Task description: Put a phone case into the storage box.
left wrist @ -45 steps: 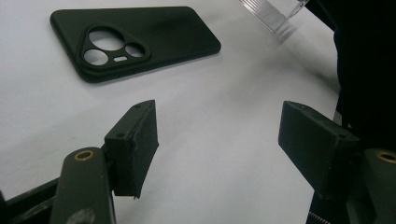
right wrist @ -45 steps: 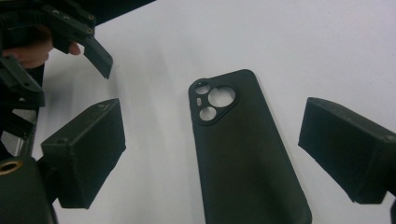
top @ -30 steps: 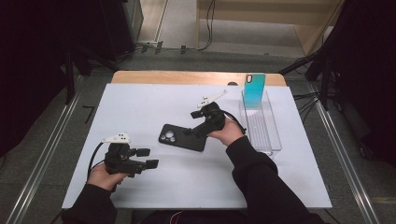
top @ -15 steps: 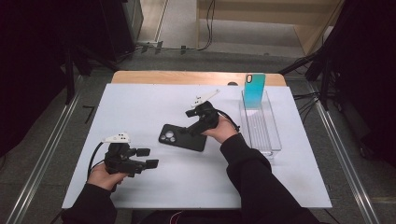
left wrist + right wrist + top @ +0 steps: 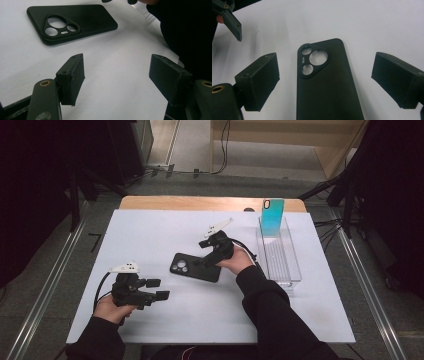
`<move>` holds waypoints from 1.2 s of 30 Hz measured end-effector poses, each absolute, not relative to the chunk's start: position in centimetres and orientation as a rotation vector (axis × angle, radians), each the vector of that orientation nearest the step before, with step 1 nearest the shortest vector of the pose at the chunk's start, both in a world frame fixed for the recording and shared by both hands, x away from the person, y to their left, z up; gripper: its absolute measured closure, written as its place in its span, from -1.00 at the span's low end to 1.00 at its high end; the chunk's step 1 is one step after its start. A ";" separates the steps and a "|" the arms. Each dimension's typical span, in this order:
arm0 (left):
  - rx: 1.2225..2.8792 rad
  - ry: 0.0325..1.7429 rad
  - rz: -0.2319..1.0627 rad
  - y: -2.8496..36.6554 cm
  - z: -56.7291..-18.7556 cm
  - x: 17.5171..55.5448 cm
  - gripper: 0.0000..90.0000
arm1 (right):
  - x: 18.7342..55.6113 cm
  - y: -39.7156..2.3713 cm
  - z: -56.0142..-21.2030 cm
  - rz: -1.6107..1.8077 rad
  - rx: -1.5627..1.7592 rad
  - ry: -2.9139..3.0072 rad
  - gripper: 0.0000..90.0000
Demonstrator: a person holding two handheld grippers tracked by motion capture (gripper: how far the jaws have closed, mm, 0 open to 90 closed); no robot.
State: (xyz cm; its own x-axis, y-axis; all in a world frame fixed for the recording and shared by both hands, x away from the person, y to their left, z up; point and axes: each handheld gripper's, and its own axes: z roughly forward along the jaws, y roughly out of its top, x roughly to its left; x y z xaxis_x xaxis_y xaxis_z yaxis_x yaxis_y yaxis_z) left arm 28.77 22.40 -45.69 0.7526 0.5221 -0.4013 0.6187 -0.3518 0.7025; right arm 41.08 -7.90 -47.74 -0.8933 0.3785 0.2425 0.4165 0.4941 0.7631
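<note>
A black phone case (image 5: 192, 267) lies flat on the white table (image 5: 150, 235), camera cut-outs toward the left. My right gripper (image 5: 206, 259) hovers over the case's right end, tilted down at it. In the right gripper view the case (image 5: 327, 87) lies between the two pads (image 5: 262, 80), which stand wide on either side with a gap to each edge; this gripper (image 5: 325, 77) is open. My left gripper (image 5: 157, 289) rests near the front left of the table, open and holding nothing. From the left gripper view the case (image 5: 72, 22) lies ahead, beyond the open gripper (image 5: 117, 77).
A clear plastic tray (image 5: 282, 267) stands at the right of the table, with a teal phone (image 5: 273, 217) propped upright at its far end. A dark sleeve (image 5: 185, 30) crosses the right of the left gripper view. The table's wooden back edge (image 5: 200, 202) runs behind.
My right gripper has come down and a little left, closer over the black phone case, with its jaws just as wide. The left gripper and the case have stayed put.
</note>
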 end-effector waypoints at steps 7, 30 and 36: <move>2.027 0.858 -0.132 22.4 -45.7 28.8 -0.36 | 40.8 -7.6 -48.4 -1.376 -0.709 -2.700 -0.86; 2.028 0.856 -0.132 22.3 -45.7 28.8 -0.36 | 40.4 -7.1 -51.3 -1.276 -0.694 -2.732 -0.86; 2.028 0.857 -0.132 22.4 -45.7 28.8 -0.36 | 40.3 -7.0 -51.6 -1.260 -0.688 -2.746 -0.86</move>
State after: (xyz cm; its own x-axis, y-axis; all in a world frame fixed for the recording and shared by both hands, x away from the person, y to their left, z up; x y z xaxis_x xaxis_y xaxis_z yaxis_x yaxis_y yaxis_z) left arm 28.78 22.35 -45.73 0.7537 0.5212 -0.4005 0.6173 -0.3521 0.7035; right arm 40.32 -7.01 -51.61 -0.9006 0.3756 0.2188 0.4108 0.5709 0.7109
